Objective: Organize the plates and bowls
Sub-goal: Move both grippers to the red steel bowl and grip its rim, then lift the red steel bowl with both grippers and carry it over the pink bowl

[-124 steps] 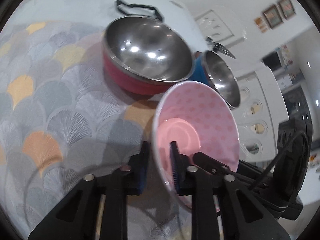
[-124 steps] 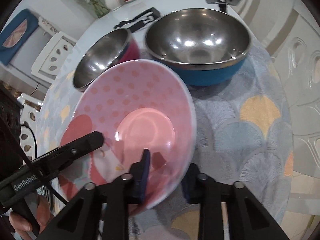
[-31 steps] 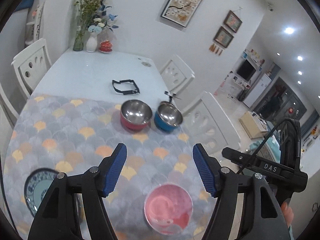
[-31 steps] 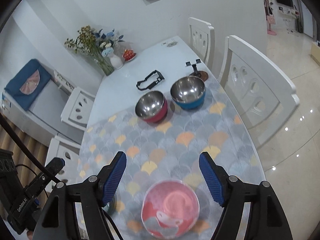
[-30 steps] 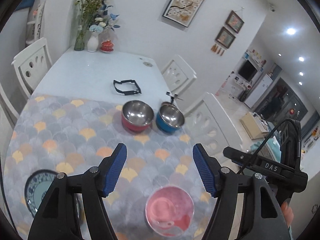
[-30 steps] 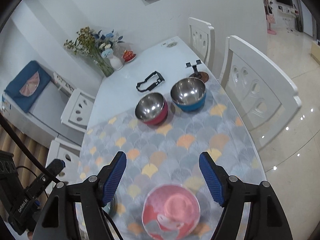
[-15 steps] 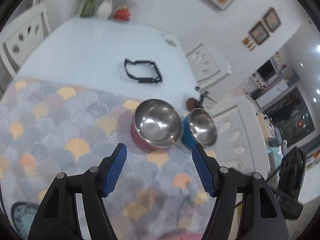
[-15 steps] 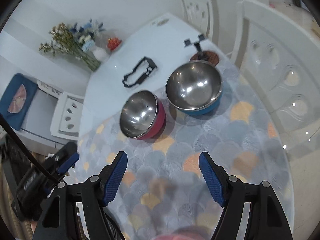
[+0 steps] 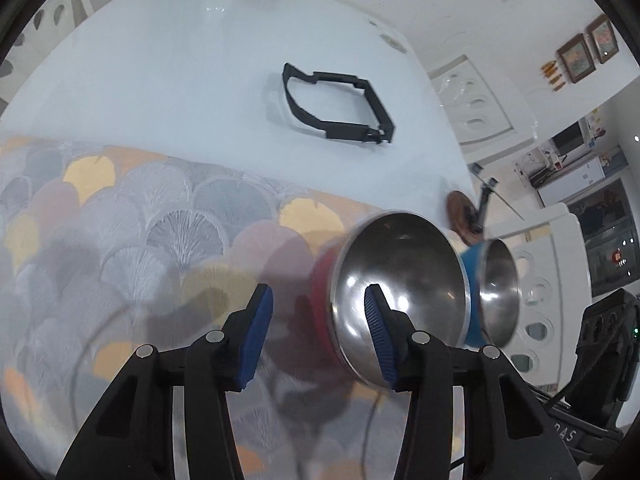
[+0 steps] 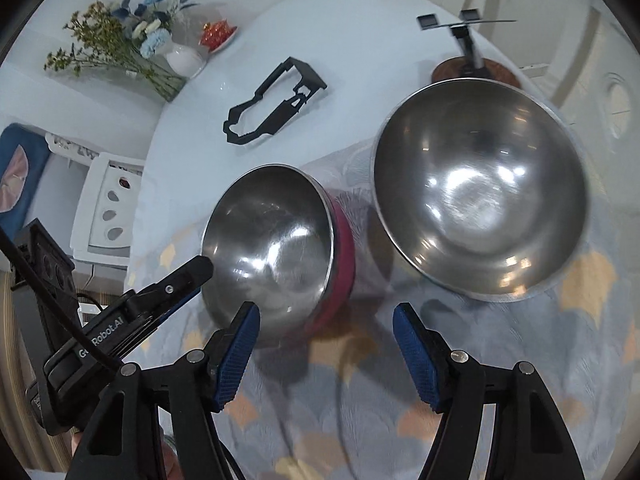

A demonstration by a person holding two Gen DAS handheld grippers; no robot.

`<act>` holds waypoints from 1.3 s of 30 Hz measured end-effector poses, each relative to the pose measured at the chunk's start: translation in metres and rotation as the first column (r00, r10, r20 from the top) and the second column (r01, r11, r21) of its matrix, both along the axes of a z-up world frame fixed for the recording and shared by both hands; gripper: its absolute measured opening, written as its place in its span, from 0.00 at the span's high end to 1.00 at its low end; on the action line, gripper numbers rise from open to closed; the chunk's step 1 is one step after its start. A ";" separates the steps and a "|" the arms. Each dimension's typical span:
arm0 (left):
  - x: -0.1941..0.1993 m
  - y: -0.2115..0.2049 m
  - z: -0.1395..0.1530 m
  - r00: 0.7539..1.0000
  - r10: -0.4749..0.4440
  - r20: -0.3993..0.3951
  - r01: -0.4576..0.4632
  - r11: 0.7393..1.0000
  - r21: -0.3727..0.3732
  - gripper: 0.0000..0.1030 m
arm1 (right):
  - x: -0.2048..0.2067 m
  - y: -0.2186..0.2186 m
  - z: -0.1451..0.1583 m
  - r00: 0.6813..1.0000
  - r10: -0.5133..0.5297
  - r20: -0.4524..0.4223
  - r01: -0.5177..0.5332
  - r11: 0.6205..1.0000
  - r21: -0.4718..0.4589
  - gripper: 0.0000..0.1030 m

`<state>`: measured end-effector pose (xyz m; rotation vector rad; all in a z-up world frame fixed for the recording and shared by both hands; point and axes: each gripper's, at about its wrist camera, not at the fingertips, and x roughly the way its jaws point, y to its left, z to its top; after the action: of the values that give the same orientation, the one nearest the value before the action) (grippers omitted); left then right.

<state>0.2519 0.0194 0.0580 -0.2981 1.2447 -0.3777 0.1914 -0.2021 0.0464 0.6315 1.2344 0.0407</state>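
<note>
Left tool [image 9: 318, 334]: jaws are being held apart, nothing gripped; its right pad is showing in front of the red-sided steel bowl [image 9: 394, 290].
Right tool [image 10: 326, 354]: jaws are being held wide apart, nothing gripped.
Bowls: the red-sided steel bowl [image 10: 276, 248] is sitting left of the blue-sided steel bowl [image 10: 480, 200], close beside it on the scallop-patterned cloth [image 10: 480, 360].
Surface [image 9: 180, 80]: a black plastic frame [image 9: 336, 104] is lying on the far white part.
</note>
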 end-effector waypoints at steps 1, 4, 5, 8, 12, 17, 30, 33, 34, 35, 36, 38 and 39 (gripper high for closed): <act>0.002 0.000 -0.002 1.000 -0.001 -0.003 0.001 1.000 0.002 0.58 | 0.004 0.001 -0.004 1.000 0.003 -0.004 -0.003 1.000 -0.001 0.36; 0.009 -0.002 -0.012 1.000 -0.014 -0.012 0.014 1.000 0.009 0.63 | 0.012 0.003 -0.014 1.000 0.017 -0.014 -0.017 1.000 -0.003 0.40; 0.009 -0.003 -0.014 1.000 -0.020 -0.012 0.020 1.000 0.013 0.66 | 0.014 0.005 -0.018 1.000 0.021 -0.018 -0.022 1.000 -0.008 0.42; 0.012 -0.007 -0.022 0.999 -0.038 -0.023 0.039 0.999 0.009 0.75 | 0.016 0.008 -0.027 0.999 0.027 -0.031 -0.028 0.999 -0.025 0.48; 0.010 -0.013 -0.026 0.998 -0.066 -0.024 0.066 0.998 -0.018 0.87 | 0.016 0.011 -0.031 0.999 0.038 -0.028 -0.039 0.998 -0.043 0.65; 0.007 -0.021 -0.023 0.996 -0.084 -0.016 0.084 0.996 0.007 0.87 | 0.016 0.016 -0.026 0.998 0.060 -0.019 -0.061 0.995 -0.084 0.70; -0.013 -0.016 0.001 0.997 -0.074 0.021 0.075 0.997 -0.016 0.87 | 0.001 0.021 -0.007 0.998 0.068 -0.001 -0.068 0.994 -0.080 0.70; -0.022 -0.012 0.012 0.997 -0.069 0.039 0.070 0.997 -0.018 0.87 | -0.006 0.024 0.004 0.997 0.073 0.014 -0.072 0.994 -0.085 0.70; -0.026 -0.010 0.017 0.997 -0.066 0.045 0.067 0.998 -0.021 0.87 | -0.010 0.025 0.010 0.997 0.077 0.021 -0.075 0.994 -0.085 0.70; -0.029 -0.009 0.021 0.997 -0.063 0.050 0.064 0.998 -0.023 0.87 | -0.012 0.026 0.014 0.996 0.080 0.025 -0.078 0.993 -0.085 0.70; -0.033 -0.007 0.025 0.997 -0.058 0.054 0.059 0.998 -0.029 0.87 | -0.016 0.027 0.018 0.996 0.084 0.030 -0.081 0.993 -0.084 0.70; -0.043 -0.001 0.035 0.997 -0.043 0.062 0.046 0.998 -0.049 0.87 | -0.026 0.031 0.030 0.994 0.097 0.049 -0.093 0.992 -0.086 0.70; -0.048 0.002 0.039 0.997 -0.039 0.066 0.042 0.998 -0.056 0.87 | -0.030 0.033 0.035 0.993 0.104 0.056 -0.098 0.991 -0.088 0.70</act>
<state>0.2042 0.0211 0.0967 -0.3075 1.1791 -0.4551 0.1611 -0.1688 0.0809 0.4903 1.2029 0.0906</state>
